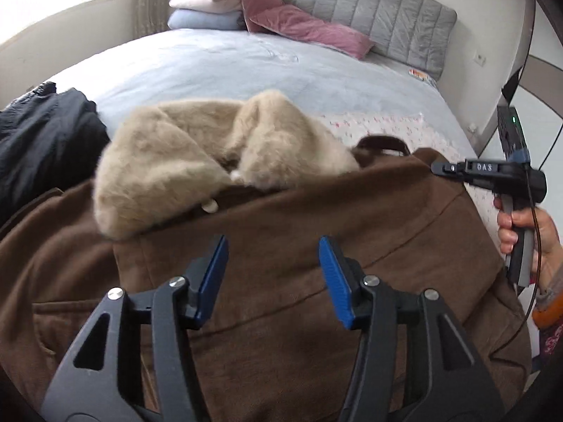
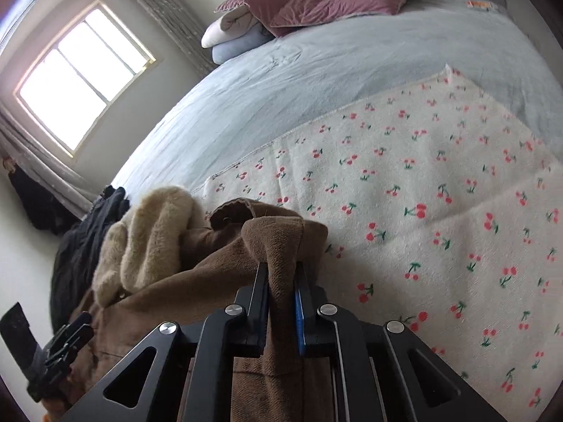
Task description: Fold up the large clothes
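Observation:
A brown coat (image 1: pixel 316 218) with a beige fur collar (image 1: pixel 169 161) lies spread on the bed in the left wrist view. My left gripper (image 1: pixel 272 246) hovers just above its brown cloth, blue pads (image 1: pixel 214 274) wide apart with nothing between them. In the right wrist view my right gripper (image 2: pixel 281 267) is shut on a bunched fold of the brown coat (image 2: pixel 218 274), which rises between the jaws beside the fur collar (image 2: pixel 147 239). The right gripper's body (image 1: pixel 489 172), held by a hand (image 1: pixel 527 232), shows at the coat's right edge.
A black garment (image 1: pixel 45 137) lies left of the coat. A white cherry-print blanket (image 2: pixel 422 193) covers the bed's right side over a pale blue sheet (image 1: pixel 228 66). Pink pillows (image 1: pixel 306 24) and folded bedding sit by the grey headboard. A window (image 2: pixel 84 77) is on the left wall.

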Demonstrator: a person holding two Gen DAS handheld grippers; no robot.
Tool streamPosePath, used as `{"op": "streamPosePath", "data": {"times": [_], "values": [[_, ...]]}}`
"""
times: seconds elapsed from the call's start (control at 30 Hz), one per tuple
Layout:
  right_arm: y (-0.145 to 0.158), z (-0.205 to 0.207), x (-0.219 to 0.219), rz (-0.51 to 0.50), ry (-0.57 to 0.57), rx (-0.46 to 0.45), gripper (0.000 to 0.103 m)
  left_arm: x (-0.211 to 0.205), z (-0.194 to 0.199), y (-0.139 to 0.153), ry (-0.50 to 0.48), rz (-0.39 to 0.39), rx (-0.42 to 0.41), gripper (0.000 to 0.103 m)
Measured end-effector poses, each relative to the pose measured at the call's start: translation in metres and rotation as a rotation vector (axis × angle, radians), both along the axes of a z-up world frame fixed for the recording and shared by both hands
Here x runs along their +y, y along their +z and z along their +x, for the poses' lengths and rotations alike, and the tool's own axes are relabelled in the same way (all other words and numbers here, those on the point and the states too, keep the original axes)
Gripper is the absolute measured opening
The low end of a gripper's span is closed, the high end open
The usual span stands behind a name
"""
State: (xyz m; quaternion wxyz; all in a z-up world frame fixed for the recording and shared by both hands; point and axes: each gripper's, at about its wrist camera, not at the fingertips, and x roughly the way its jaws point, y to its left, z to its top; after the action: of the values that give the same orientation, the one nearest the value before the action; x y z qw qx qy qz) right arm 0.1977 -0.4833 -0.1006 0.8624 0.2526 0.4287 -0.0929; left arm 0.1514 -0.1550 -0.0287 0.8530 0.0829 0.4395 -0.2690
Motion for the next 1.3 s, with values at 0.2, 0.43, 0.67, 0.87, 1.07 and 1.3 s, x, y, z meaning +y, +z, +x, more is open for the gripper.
{"op": "streamPosePath", "data": {"times": [0.2, 0.43, 0.67, 0.87, 1.07, 1.3], "values": [[0.014, -0.022, 0.006, -0.143, -0.019, 0.036, 0.053, -0.015, -0.013, -0.018, -0.012, 0.094, -0.029, 0.066], [0.054, -0.078, 0.083, -0.278, 0.139, 0.004, 0.072, -0.001, -0.039, -0.007, -0.035, 0.004, 0.039, 0.081], [0.006, -0.089, 0.114, -0.282, 0.183, 0.154, 0.072, 0.001, -0.059, -0.002, 0.028, 0.075, 0.083, 0.082], [0.078, -0.142, 0.14, -0.315, 0.166, 0.066, 0.072, 0.038, -0.087, 0.056, 0.113, 0.026, 0.065, 0.082], [0.167, -0.199, 0.19, -0.435, 0.189, -0.03, 0.076, 0.088, -0.123, 0.109, 0.182, -0.007, 0.028, 0.086], [0.248, -0.251, 0.235, -0.388, 0.205, -0.103, 0.084, 0.152, -0.16, 0.153, 0.255, -0.01, -0.015, 0.091]]}}
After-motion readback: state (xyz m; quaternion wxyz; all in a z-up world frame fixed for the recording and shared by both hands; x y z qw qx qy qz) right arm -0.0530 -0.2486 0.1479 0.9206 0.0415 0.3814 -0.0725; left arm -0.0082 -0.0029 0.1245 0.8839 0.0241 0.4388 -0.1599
